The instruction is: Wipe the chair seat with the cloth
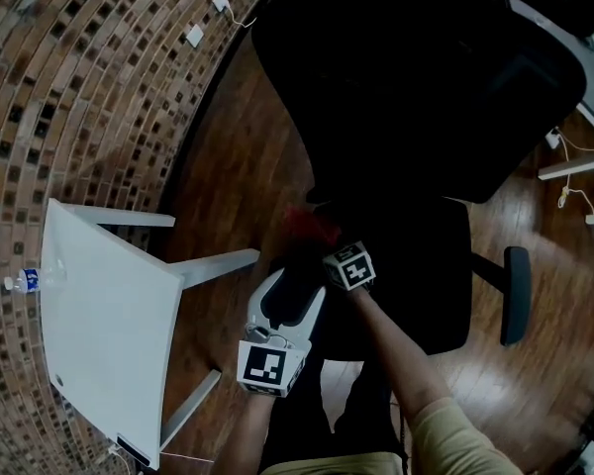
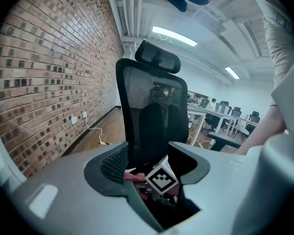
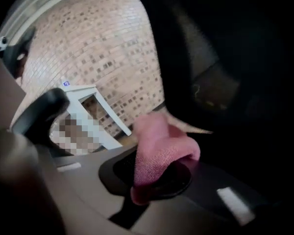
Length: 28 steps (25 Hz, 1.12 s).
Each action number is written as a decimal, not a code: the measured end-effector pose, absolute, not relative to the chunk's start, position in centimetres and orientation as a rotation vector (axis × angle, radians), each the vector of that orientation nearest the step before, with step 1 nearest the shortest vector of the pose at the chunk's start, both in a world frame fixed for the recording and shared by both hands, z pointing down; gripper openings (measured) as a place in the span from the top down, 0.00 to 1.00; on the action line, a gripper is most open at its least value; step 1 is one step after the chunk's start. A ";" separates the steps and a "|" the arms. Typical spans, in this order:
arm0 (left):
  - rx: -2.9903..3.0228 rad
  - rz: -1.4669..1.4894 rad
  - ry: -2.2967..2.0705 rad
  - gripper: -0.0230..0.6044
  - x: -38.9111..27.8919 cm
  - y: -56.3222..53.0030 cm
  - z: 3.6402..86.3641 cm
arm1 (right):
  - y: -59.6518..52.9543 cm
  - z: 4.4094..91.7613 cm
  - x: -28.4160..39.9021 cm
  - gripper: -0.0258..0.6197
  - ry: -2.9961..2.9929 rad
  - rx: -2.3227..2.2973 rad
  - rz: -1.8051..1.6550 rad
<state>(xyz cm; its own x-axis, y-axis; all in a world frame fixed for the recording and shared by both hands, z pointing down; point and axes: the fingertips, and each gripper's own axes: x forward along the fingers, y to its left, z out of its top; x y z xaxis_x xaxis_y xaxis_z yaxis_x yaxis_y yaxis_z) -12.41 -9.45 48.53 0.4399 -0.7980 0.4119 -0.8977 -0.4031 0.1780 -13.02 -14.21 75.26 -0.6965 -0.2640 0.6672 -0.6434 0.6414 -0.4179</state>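
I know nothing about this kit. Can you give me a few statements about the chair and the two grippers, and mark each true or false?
1. The right gripper is shut on a pink cloth. True.
2. The left gripper holds a cloth too. False: its jaws are apart with nothing between them.
3. The chair is white. False: it is black.
4. A white table stands near the chair. True.
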 end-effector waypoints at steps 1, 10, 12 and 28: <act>2.320 0.390 -1.440 0.59 -12.9 -9.2 48.7 | -13.4 76.1 -14.1 0.93 -2.258 0.674 0.871; 2.277 0.376 -1.423 0.59 -12.5 -9.3 50.0 | -14.7 82.1 12.6 0.93 -1.645 0.476 0.174; 2.291 0.350 -1.406 0.59 -11.5 -9.6 49.7 | -15.8 81.3 21.7 0.93 -1.455 0.489 0.134; 2.254 0.348 -1.469 0.59 -13.1 -9.3 48.0 | -9.0 76.0 -14.6 0.93 -2.329 0.587 0.970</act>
